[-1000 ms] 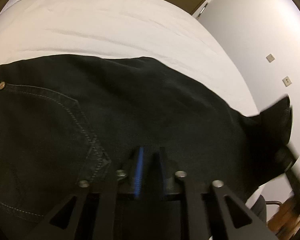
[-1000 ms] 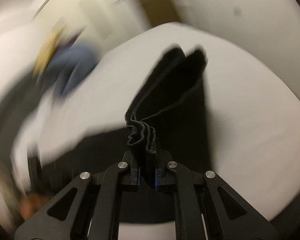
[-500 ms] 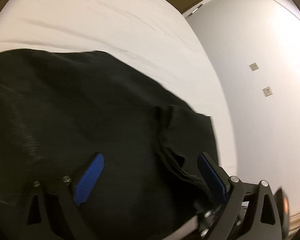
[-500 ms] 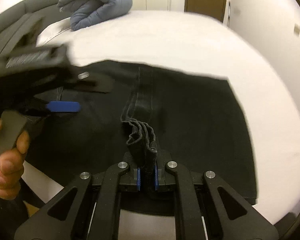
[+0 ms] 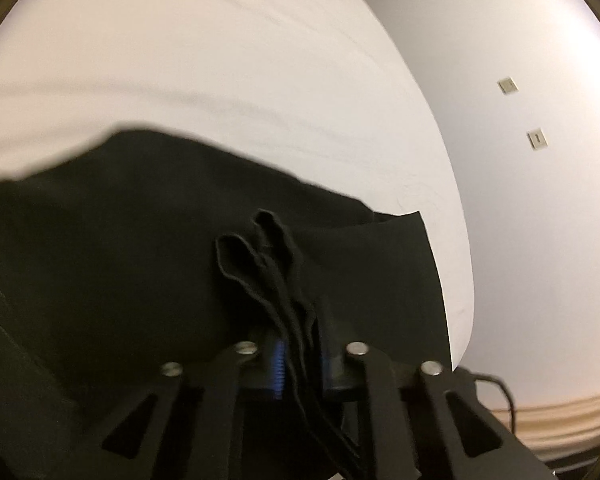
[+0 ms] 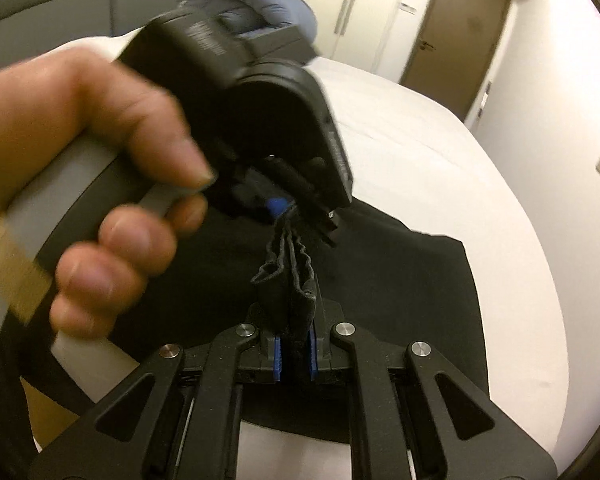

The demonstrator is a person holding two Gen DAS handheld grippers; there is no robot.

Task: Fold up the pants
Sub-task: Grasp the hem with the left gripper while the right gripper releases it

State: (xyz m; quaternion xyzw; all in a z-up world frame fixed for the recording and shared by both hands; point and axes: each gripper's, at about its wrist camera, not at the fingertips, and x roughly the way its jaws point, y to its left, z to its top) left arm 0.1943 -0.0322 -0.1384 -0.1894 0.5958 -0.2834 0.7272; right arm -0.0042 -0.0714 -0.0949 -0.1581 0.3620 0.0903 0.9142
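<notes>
Left claw (image 5: pixel 300 354): just closed; now clamped on the pants (image 5: pixel 140 260) hem bunch.
Right claw (image 6: pixel 294 354): clamped on the same bunch; hand-over judged possible.

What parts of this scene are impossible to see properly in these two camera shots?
- Left wrist view: the near part of the black pants is covered by the left gripper, whose jaws have just been closing on a bunched edge.
- Right wrist view: the person's hand and the tool it holds block the pants' left side, and both are blurred.
- Right wrist view: the blue bundle on the bed is blurred and partly hidden.
</notes>
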